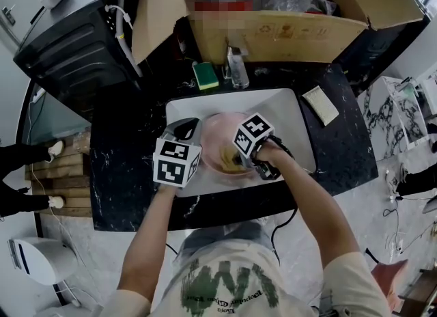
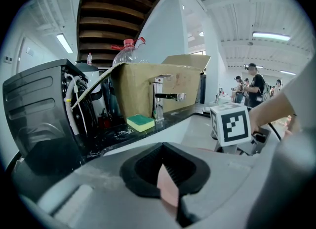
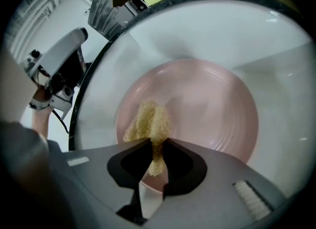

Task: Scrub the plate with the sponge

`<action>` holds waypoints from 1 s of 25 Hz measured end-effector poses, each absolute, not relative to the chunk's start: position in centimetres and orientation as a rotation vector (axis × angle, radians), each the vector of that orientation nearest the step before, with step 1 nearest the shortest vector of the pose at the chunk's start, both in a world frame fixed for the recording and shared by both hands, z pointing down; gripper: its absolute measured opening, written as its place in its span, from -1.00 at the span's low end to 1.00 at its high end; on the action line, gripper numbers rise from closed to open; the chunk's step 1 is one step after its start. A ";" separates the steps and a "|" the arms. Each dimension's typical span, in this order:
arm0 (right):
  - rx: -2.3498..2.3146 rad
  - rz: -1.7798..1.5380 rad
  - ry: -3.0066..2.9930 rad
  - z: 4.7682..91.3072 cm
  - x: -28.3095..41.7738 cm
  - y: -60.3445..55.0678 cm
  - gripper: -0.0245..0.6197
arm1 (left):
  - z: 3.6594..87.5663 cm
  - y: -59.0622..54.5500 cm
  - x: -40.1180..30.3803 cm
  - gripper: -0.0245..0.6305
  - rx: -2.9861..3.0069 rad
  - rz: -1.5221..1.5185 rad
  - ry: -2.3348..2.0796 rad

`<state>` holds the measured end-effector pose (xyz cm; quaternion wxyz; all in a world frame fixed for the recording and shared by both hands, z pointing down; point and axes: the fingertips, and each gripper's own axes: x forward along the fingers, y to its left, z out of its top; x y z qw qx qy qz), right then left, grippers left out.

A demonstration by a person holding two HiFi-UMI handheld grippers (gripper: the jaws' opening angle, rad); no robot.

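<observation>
Pink round plate (image 3: pixel 207 104) sits rim-clamped in left gripper (image 2: pixel 167 173); right gripper (image 3: pixel 155 149) pinches tan porous sponge (image 3: pixel 148 122) against it.

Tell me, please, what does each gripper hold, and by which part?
The left gripper pinches the pink plate by its rim. The right gripper holds the yellow sponge by its near end.

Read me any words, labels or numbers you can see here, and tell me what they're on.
Shirt: big green letter, perhaps "W"; small line under it too blurred.
Box: faint stamps, too small to read.
Left cube, right cube: black-and-white square patterns, no words.
Nothing else readable.
</observation>
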<state>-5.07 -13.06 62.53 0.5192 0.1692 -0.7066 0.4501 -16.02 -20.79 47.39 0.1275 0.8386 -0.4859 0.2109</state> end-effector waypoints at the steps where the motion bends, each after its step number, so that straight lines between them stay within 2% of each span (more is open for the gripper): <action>1: 0.408 1.081 -1.693 62.6 -4.8 -13.1 -0.73 | 47.4 -20.8 -15.9 -0.91 2.439 0.613 -1.416; 25: 0.439 1.042 -1.675 63.2 0.1 -15.5 -0.73 | 47.2 -21.7 -14.1 -0.91 2.409 0.625 -1.459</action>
